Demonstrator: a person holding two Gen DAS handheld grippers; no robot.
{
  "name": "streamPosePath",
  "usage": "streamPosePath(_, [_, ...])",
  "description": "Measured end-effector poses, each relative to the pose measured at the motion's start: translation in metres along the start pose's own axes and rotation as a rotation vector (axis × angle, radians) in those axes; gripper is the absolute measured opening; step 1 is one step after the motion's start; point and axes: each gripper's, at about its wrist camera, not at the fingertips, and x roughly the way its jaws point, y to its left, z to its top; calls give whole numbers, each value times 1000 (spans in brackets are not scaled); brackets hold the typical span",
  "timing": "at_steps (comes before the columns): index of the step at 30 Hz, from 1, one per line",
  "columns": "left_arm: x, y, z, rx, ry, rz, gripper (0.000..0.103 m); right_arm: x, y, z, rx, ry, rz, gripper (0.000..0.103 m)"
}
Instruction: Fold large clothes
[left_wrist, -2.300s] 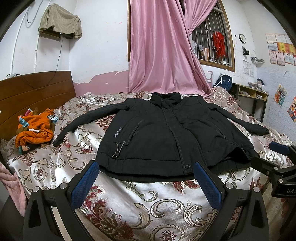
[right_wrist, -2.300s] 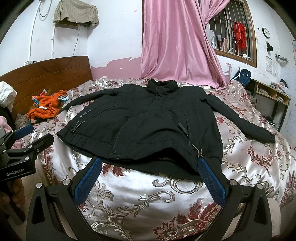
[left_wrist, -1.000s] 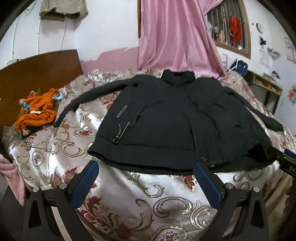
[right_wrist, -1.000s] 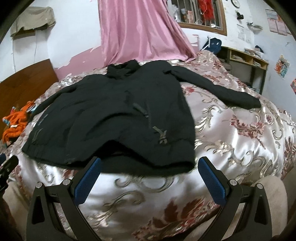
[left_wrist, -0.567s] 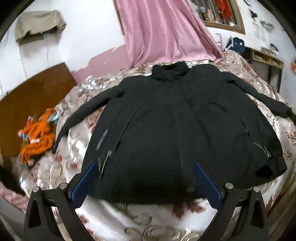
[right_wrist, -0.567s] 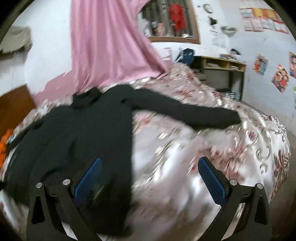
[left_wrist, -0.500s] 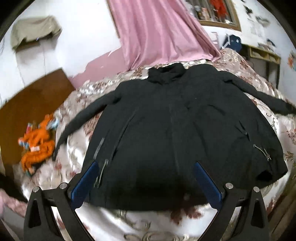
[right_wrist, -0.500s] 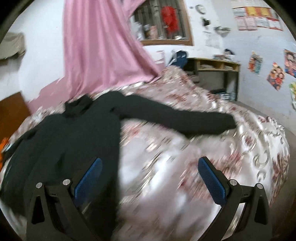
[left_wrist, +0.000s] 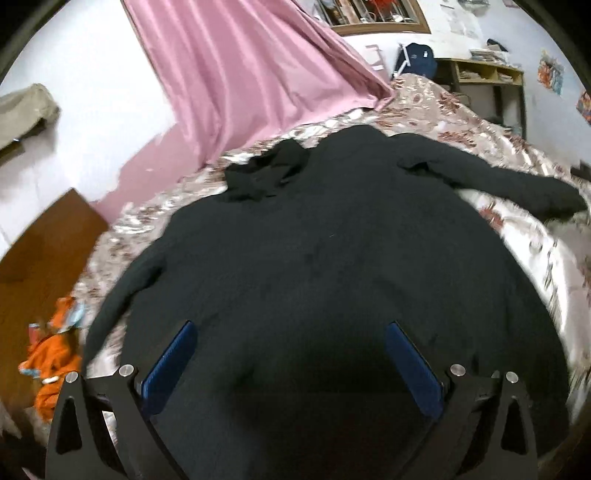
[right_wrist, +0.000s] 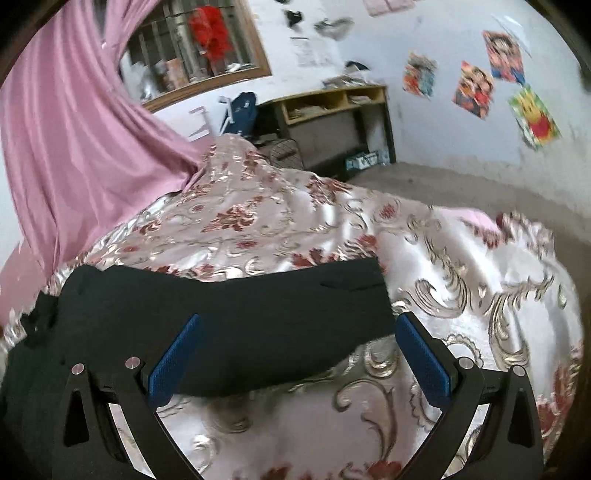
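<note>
My left gripper (left_wrist: 290, 360) hung low over the body of the black jacket (left_wrist: 332, 266), jaws spread wide with nothing between them, while my right gripper (right_wrist: 295, 349) straddled the end of the jacket's right sleeve (right_wrist: 258, 314), its 2 pads equally parted and not yet closed on cloth. The jacket lay flat and front-up on the floral satin bedspread (right_wrist: 480, 295), collar (left_wrist: 266, 177) toward the pink curtain (left_wrist: 251, 74), both sleeves stretched out to the sides. About 2 seconds earlier both of my grippers had stood back at the foot of the bed with the whole garment in view beyond the hem; within the last second the left had swung forward over the torso and the right had swept out along the sleeve to its cuff (right_wrist: 365, 280). In my judgement that shift marked the end of lining up and the start of the first fold: the right pads were placed to pinch the sleeve near the cuff and carry it across the chest, with the left positioned to hold the body down. No fold had been made so far, so the task stood near its beginning. An orange garment (left_wrist: 55, 358) sat bunched at the far left by the wooden headboard (left_wrist: 44, 251), well apart from the jacket. Both views were motion-blurred, so whether the pads touched fabric I could not tell.
</note>
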Motion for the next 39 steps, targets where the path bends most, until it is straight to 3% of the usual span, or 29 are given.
streamPosePath(1, [7, -4, 8, -22, 7, -35, 103, 4, -6, -1, 18, 13, 34, 102])
streamPosePath(4, [29, -15, 34, -124, 36, -237, 103, 13, -24, -1, 89, 41, 111, 102])
streamPosePath(8, [56, -38, 67, -163, 58, -345, 103, 21, -35, -5, 170, 76, 202, 102])
streamPosePath(12, [78, -66, 97, -147, 30, -338, 103, 40, -40, -15, 193, 98, 235, 102])
streamPosePath(17, [117, -86, 131, -177, 60, -294, 103, 74, -45, -23, 192, 105, 121, 102])
streamPosePath(20, [140, -94, 143, -188, 74, -206, 103, 86, -43, -20, 206, 82, 102, 100])
streamPosePath(21, [145, -95, 146, -184, 75, -196, 103, 91, -40, -18, 203, 85, 94, 96])
streamPosePath(23, [155, -100, 149, -175, 82, -199, 103, 98, -32, -17, 200, 88, 77, 71])
streamPosePath(24, [160, -104, 152, -168, 87, -197, 103, 98, -32, -18, 203, 84, 68, 68])
streamPosePath(27, [176, -110, 155, -160, 104, -217, 103, 100, -38, -19, 260, 91, 65, 45])
streamPosePath(33, [211, -114, 148, -198, 195, -295, 103, 112, -59, -26, 419, 126, 159, 35])
streamPosePath(35, [212, -112, 144, -212, 181, -309, 103, 115, -66, -29, 462, 131, 178, 18])
streamPosePath(39, [213, -112, 139, -226, 154, -320, 103, 121, -71, -39, 560, 140, 245, 20])
